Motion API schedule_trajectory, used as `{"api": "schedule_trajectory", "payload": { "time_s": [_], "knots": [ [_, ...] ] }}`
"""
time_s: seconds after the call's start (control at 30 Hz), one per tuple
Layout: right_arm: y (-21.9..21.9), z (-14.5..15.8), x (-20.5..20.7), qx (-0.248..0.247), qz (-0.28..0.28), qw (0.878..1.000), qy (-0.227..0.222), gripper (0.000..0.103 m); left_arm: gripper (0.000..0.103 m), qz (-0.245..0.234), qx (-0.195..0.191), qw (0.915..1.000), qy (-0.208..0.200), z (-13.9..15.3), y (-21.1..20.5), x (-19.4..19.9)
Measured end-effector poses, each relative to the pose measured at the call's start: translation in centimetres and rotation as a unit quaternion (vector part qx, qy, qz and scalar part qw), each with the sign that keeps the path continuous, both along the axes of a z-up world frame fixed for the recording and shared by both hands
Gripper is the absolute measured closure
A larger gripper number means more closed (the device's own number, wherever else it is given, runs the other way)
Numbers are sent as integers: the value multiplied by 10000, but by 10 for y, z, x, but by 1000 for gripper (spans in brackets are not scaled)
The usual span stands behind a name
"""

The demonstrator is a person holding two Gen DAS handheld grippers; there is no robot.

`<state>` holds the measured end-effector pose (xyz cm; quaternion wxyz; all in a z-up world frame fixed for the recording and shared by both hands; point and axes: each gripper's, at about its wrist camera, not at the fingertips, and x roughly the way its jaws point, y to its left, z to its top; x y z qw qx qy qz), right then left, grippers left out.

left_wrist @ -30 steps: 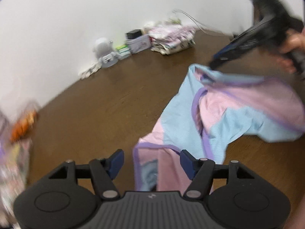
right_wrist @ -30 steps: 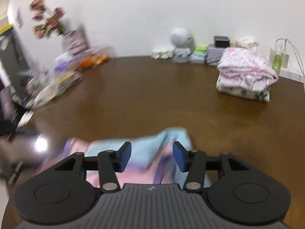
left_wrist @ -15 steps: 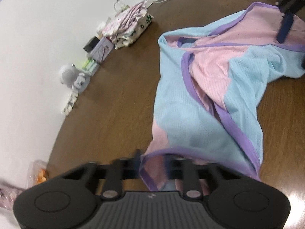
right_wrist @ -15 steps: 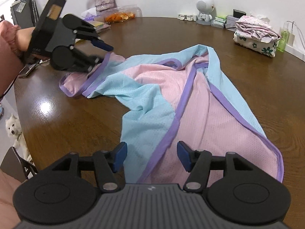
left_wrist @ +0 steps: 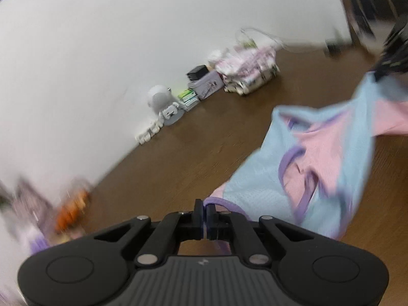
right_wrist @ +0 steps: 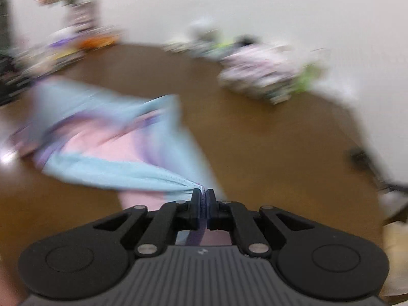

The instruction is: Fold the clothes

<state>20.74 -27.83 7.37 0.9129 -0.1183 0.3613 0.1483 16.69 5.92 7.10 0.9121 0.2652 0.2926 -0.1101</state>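
Pinching the garment [left_wrist: 329,158] at two points: your left gripper [left_wrist: 204,213] has its fingers pressed together on the purple-bound hem, and your right gripper [right_wrist: 203,204] has its fingers clamped on a gathered bunch of blue fabric and purple trim. The garment is strung between the two, partly raised off the wooden table [left_wrist: 199,158], with its middle sagging toward the tabletop.

Handling judgement: light, thin mesh-like knit in pink and blue panels, fully limp. It will drape, twist and bunch wherever it is not supported, and it holds no crease by itself. The bound purple edging looks like the firmest place to hold; a grip on single-layer mesh would probably slip or stretch. Keep the two holds on matching edges so the cloth hangs square.

Surface: dark brown table, smooth and glossy, so the fabric should slide easily when laid down.

Room: both views are motion-blurred. Along the white wall [left_wrist: 102,51] stand a small white robot figure [left_wrist: 159,99], some small boxes [left_wrist: 201,84] and a folded floral stack [left_wrist: 248,76], well apart from the garment
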Motion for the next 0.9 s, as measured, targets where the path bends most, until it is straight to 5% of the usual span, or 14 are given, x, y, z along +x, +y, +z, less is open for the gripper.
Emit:
{"api": "schedule_trajectory", "payload": {
  "time_s": [0.23,0.27,0.33,0.43,0.53,0.73,0.9],
  "knots": [
    [5,49,93,450,-438,9953,-743,97,102,58,-1467,9888,270,33,-18,-23],
    [11,51,102,556,-438,9949,-725,92,102,55,-1542,9876,296,35,-23,-26],
    [24,49,108,668,-568,9943,-614,60,102,63,-1515,9880,303,36,-34,-25],
    [35,45,79,797,-558,9919,-811,48,102,86,-1430,9893,278,35,-44,-22],
    [44,33,26,1385,109,9895,-403,45,102,64,-1519,9880,263,38,-49,-20],
    [86,-8,-72,2228,1211,9661,474,34,102,-239,-1666,9853,292,47,-89,-8],
    [105,-32,-99,2180,430,9750,55,31,102,-637,-1809,9811,261,57,-143,-17]
  ]
}}
